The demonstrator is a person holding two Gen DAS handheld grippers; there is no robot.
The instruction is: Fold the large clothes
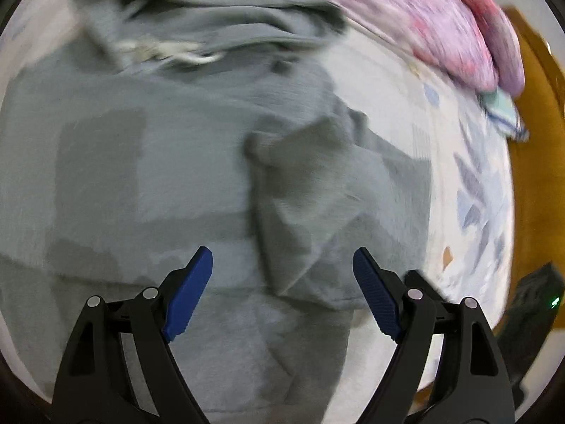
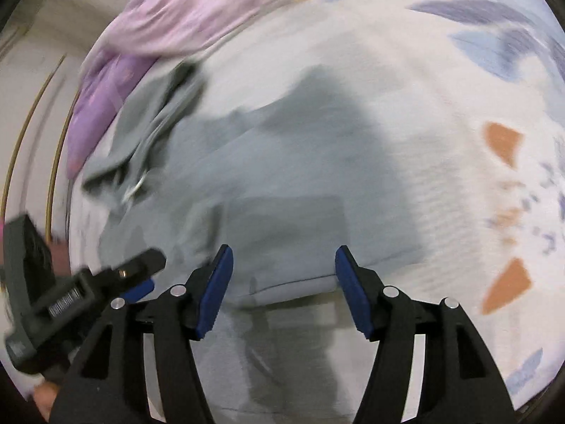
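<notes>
A grey hooded sweatshirt (image 1: 183, 162) lies spread on a bed, its hood and white drawstring at the far end and a sleeve (image 1: 317, 190) folded across the body. My left gripper (image 1: 282, 261) hangs open above the sleeve's lower part, nothing between its blue pads. In the right wrist view the same sweatshirt (image 2: 282, 176) fills the middle, and its hem edge (image 2: 293, 288) runs between the fingers. My right gripper (image 2: 284, 258) stands open over that edge, with its pads apart from the cloth. The left gripper (image 2: 116, 282) shows at the lower left of that view.
A white bedsheet (image 2: 441, 141) with blue and orange leaf prints covers the bed. A pink and purple quilt (image 1: 441, 24) is bunched at the far end. An orange-brown floor (image 1: 533, 176) lies past the bed's right edge, with a dark object (image 1: 533, 304) on it.
</notes>
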